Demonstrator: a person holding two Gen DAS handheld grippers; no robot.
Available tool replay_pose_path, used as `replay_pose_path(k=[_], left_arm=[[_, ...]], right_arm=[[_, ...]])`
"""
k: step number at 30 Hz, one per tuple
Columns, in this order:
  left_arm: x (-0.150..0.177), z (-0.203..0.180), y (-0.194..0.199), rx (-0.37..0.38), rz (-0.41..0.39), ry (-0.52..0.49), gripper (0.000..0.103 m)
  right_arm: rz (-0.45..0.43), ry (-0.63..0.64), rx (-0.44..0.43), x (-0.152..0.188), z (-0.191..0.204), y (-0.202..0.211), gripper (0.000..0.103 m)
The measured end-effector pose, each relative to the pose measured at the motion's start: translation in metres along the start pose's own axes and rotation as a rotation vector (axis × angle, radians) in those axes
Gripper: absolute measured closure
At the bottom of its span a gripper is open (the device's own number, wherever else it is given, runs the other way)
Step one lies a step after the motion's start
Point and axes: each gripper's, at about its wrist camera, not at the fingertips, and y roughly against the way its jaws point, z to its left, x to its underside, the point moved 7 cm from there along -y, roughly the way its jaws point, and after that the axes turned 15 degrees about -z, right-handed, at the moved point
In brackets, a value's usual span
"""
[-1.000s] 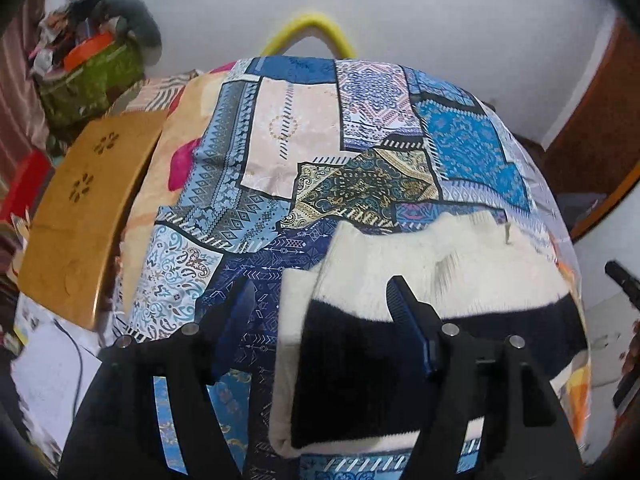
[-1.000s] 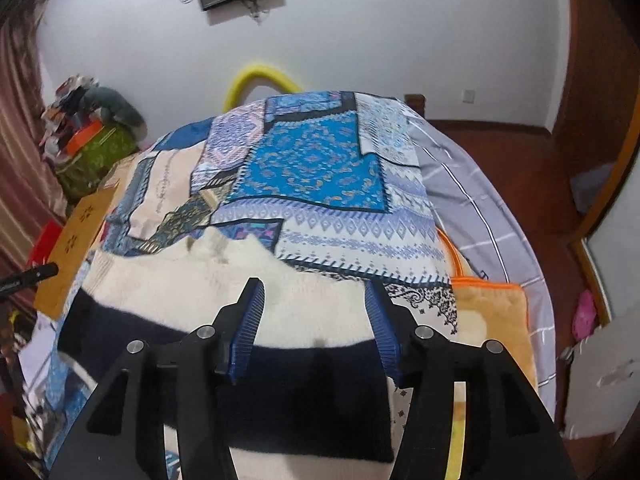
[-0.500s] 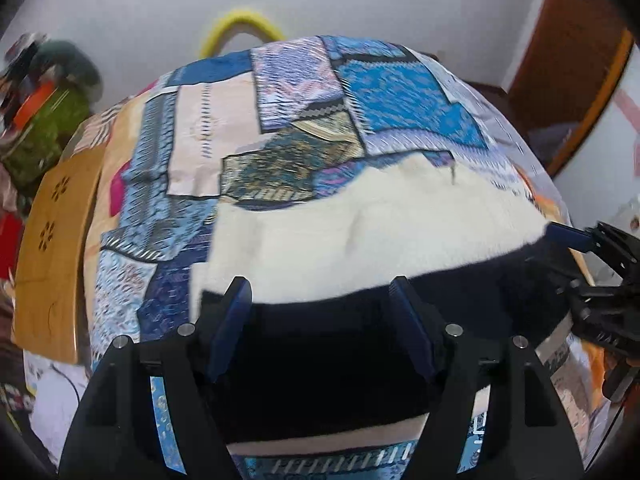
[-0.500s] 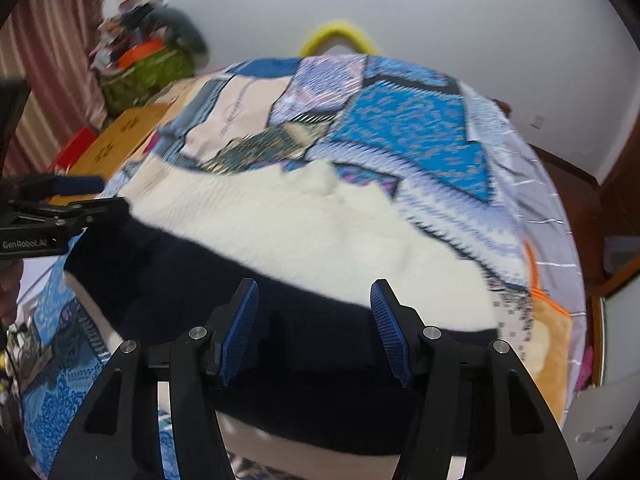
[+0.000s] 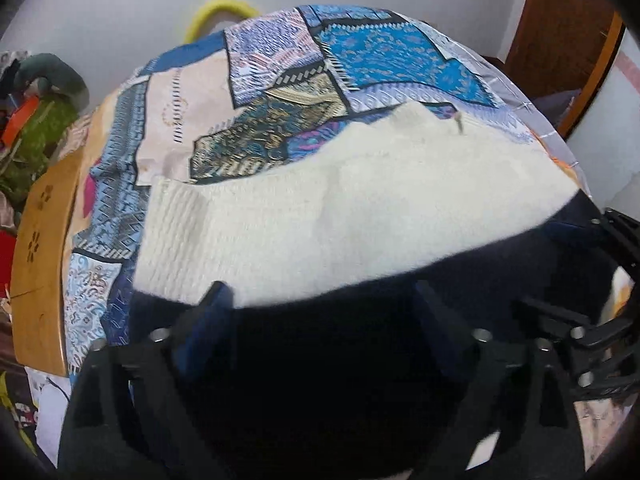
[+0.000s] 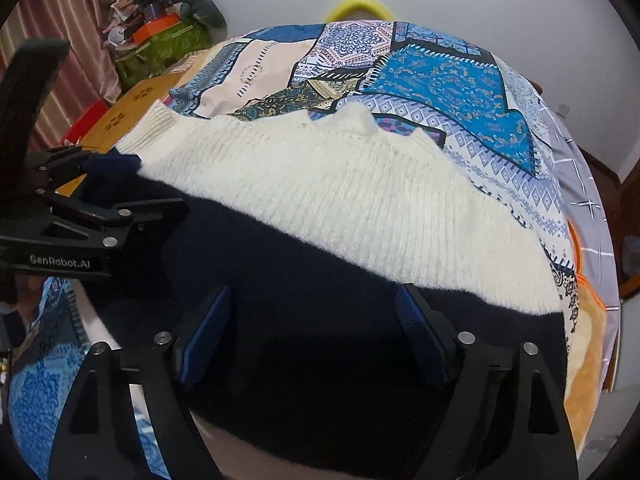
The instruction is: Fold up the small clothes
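Observation:
A knit sweater, cream (image 5: 360,216) at the top with a wide navy band (image 6: 320,280) below, lies spread on the patchwork bedspread (image 5: 384,52). My left gripper (image 5: 324,320) hovers low over the navy band near the sweater's left end. Its jaws are opening, with navy cloth lying between the blue pads (image 5: 208,320) and no pad pressing on it. My right gripper (image 6: 312,328) stands over the navy band further right, its jaws also opening above the cloth. Each gripper shows in the other's view: left gripper (image 6: 140,186), right gripper (image 5: 580,268).
A wooden board (image 5: 40,264) lies along the bed's left side. A pile of bags and clothes (image 6: 160,36) stands beyond it. A yellow hoop (image 6: 354,4) rises behind the bed. An orange blanket (image 6: 588,340) and a grey sheet (image 6: 576,184) lie at the right edge.
Both grippers have sunk closer to the sweater, and their jaws stand wider apart. The sweater now lies spread wider across the bed and fills more of both views.

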Motion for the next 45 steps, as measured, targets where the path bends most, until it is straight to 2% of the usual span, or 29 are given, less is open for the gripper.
replay_pose_path(k=[6, 10, 15, 17, 20, 27, 32, 36, 45], left_arm=[[0.006, 0.024, 0.002, -0.012, 0.001, 0.052, 0.006], [0.011, 0.038, 0.009, -0.029, -0.003, 0.065, 0.006], [0.018, 0.046, 0.018, -0.058, -0.021, 0.044, 0.006], [0.021, 0.048, 0.021, -0.069, -0.030, 0.030, 0.006], [0.026, 0.057, 0.026, -0.129, -0.038, 0.004, 0.006], [0.042, 0.089, 0.032, -0.135, -0.031, 0.117, 0.006], [0.050, 0.104, 0.044, -0.172, -0.026, 0.170, 0.006], [0.052, 0.109, 0.058, -0.189, -0.042, 0.202, 0.006], [0.058, 0.109, 0.094, -0.168, -0.118, 0.312, 0.006]], right_arm=[[-0.001, 0.002, 0.029, 0.008, -0.017, 0.009, 0.021], [0.005, -0.048, 0.071, 0.017, -0.038, 0.017, 0.011], [0.012, -0.108, 0.097, 0.029, -0.059, 0.028, 0.007], [0.012, -0.125, 0.116, 0.032, -0.066, 0.032, 0.002], [0.010, -0.160, 0.117, 0.038, -0.075, 0.038, 0.002], [0.002, -0.202, 0.132, 0.045, -0.088, 0.050, 0.002], [0.009, -0.205, 0.162, 0.044, -0.087, 0.055, 0.002], [0.008, -0.141, 0.203, 0.037, -0.078, 0.060, 0.002], [-0.059, -0.011, 0.183, 0.008, -0.041, 0.071, 0.002]])
